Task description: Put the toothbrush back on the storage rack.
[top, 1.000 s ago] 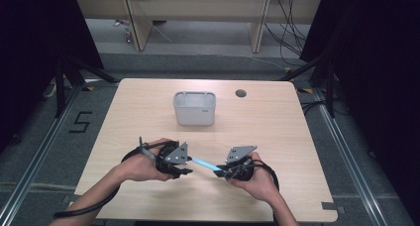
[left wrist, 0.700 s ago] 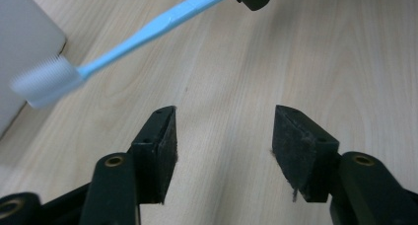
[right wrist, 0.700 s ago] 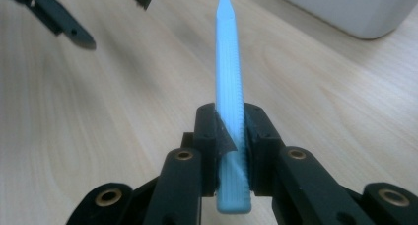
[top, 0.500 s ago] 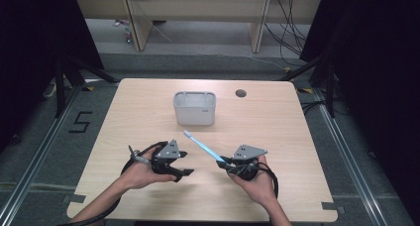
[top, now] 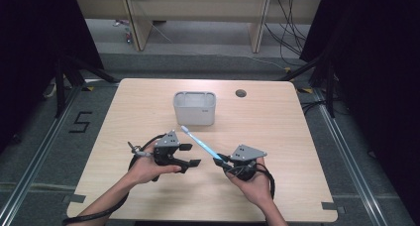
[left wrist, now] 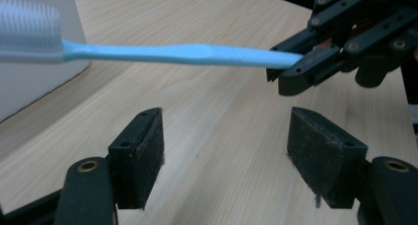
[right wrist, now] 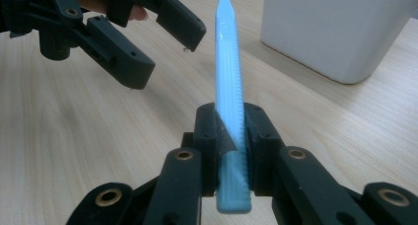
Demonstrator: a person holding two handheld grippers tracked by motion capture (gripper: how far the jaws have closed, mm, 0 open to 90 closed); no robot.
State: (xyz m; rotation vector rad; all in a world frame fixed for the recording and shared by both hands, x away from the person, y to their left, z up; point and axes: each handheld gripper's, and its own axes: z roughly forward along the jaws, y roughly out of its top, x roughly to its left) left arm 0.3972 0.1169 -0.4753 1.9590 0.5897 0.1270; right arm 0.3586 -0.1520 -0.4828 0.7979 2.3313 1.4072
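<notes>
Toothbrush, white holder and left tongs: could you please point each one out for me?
Toothbrush (top: 200, 142): high view, middle of the blue handle.
White holder (top: 194, 113): high view, front wall.
Left tongs (left wrist: 224, 158): left gripper view, midway between the open pads.

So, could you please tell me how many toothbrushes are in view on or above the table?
1. The light blue plastic toothbrush is clamped by its handle end in the right gripper, its white bristle head reaching toward the white plastic holder. The holder's inside is partly hidden.

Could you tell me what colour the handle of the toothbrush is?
The toothbrush handle is light blue, seen best in the left gripper view.
</notes>
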